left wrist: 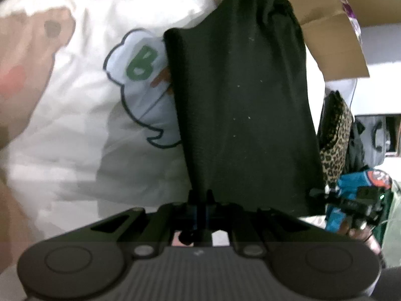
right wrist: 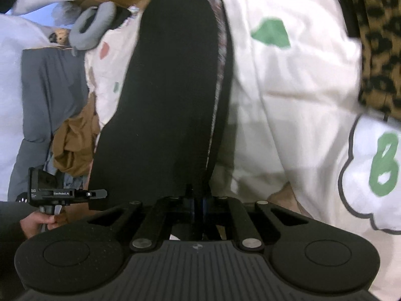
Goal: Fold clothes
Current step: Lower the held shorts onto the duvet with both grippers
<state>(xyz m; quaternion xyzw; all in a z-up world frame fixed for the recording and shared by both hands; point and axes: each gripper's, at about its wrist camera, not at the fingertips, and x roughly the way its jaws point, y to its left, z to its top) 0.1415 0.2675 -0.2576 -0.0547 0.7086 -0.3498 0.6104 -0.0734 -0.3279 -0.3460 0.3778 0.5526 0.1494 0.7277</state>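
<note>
Ahead of both grippers the room is tight. Beyond the left gripper (left wrist: 200,200) a white printed sheet (left wrist: 82,130) fills the whole left side, a cardboard box (left wrist: 328,32) stands past the top right, and a leopard-print cloth (left wrist: 335,135) with other piled clothing crowds the right edge. The right gripper (right wrist: 196,197) has a grey garment (right wrist: 50,87) and a brown one (right wrist: 75,140) to its left, and the leopard print at its far upper right; the sheet lies open to its right.

The black garment (left wrist: 240,105) runs lengthwise straight away from each gripper, its near end at the fingertips and its far end bunched toward the box. From the left wrist it looks broad, from the right wrist narrower and tapering, with a pale seam down its right edge.

It is a dark, fine-ribbed fabric, flecked with a few bits of light lint.

Each gripper's jaws are closed together on the near edge of the black garment, pinching the fabric. The other gripper shows at each view's lower side, held in a hand (right wrist: 37,222).
</note>
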